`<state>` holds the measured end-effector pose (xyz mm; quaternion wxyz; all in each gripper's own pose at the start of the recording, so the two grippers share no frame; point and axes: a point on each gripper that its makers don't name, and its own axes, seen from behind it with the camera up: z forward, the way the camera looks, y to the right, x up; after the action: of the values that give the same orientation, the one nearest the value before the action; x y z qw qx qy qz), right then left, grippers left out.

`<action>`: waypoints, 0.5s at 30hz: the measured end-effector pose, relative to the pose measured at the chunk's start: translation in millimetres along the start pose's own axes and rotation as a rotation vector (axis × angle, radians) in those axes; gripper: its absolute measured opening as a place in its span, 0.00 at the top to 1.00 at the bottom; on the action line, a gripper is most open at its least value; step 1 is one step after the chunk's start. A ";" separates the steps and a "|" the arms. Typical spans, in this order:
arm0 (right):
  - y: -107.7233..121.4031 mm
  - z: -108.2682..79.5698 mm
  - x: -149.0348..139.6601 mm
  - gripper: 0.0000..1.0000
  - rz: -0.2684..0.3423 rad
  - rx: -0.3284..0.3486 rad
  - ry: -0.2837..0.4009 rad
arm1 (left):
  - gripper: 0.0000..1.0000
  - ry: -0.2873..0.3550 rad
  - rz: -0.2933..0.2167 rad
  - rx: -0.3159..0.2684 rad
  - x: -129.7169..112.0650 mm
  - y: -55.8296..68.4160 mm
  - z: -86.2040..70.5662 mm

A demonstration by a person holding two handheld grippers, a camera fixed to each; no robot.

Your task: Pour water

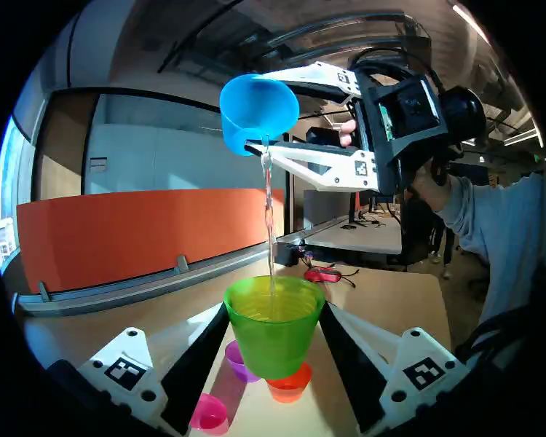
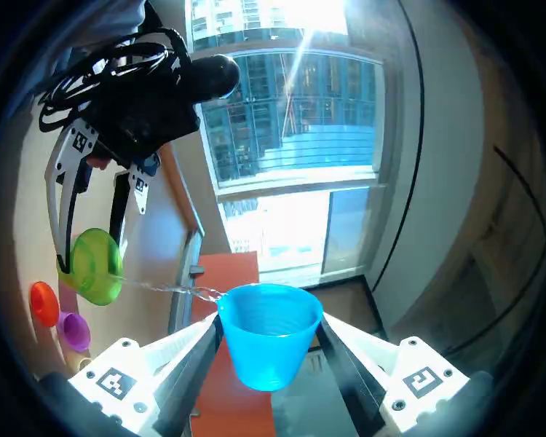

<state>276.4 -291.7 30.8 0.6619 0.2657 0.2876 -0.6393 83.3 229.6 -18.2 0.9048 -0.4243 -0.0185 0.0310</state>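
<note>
My left gripper [image 1: 273, 342] is shut on a green cup [image 1: 274, 328], held upright above the table. High over it my right gripper [image 1: 269, 111] is shut on a tilted blue cup [image 1: 255, 113], and a thin stream of water [image 1: 269, 218] falls from its rim into the green cup. In the right gripper view, my right gripper [image 2: 269, 349] clamps the blue cup [image 2: 269, 342], and the water stream [image 2: 171, 289] runs sideways to the green cup [image 2: 95, 266], which the left gripper [image 2: 91, 218] holds at the left.
Small orange [image 1: 289, 384], purple [image 1: 240, 362] and pink [image 1: 209, 414] cups stand on the wooden table [image 1: 389, 298] below the green cup. A person's grey sleeve [image 1: 499, 226] is at the right. An orange partition [image 1: 127, 233] runs behind the table; large windows [image 2: 295, 131] lie beyond.
</note>
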 end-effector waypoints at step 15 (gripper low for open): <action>3.9 1.4 3.4 0.09 -0.066 -0.011 0.000 | 0.13 0.000 -0.006 0.003 1.0 -1.6 -0.6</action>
<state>280.4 -294.9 29.3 0.6419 0.2523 0.2996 -0.6592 84.4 228.2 -17.4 0.9056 -0.4228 -0.0197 0.0280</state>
